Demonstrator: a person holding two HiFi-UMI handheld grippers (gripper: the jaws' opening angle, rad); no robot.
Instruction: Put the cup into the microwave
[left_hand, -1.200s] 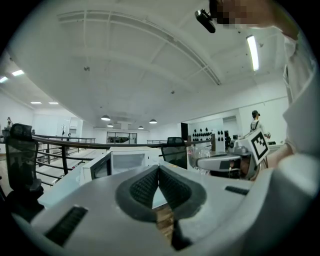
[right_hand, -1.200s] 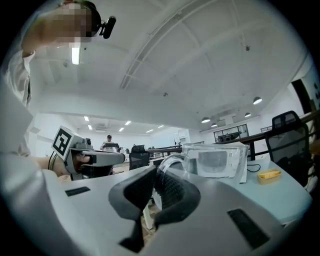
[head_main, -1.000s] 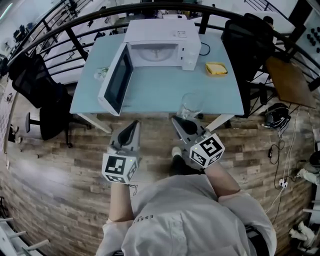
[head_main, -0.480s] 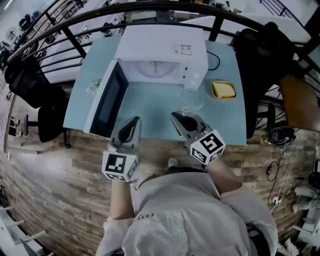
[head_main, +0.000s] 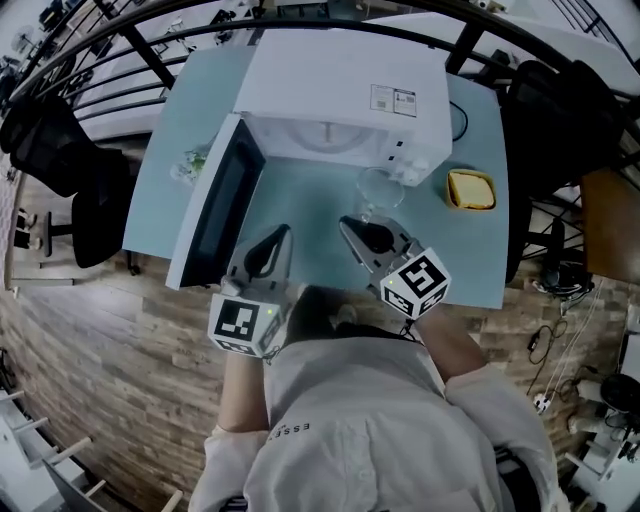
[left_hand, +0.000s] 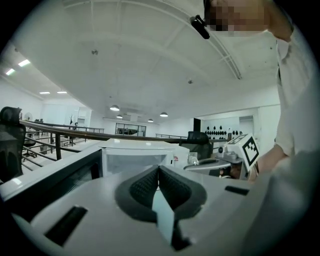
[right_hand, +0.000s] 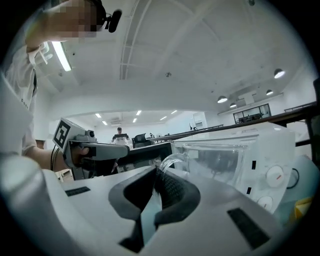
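Head view is looking steeply down from above the person's shoulders, taking in the whole table (head_main: 470, 260) and the top of the microwave (head_main: 340, 95) from some way off. Left gripper view is riding low behind the left gripper (left_hand: 158, 172), facing nearly level into the microwave's open front. Right gripper view is sitting likewise behind the right gripper (right_hand: 156, 174), facing the microwave's control side, with the cup (right_hand: 220, 160) close before the lens. All three are sharing the microwave. Each gripper view is catching the other gripper at its inner edge.
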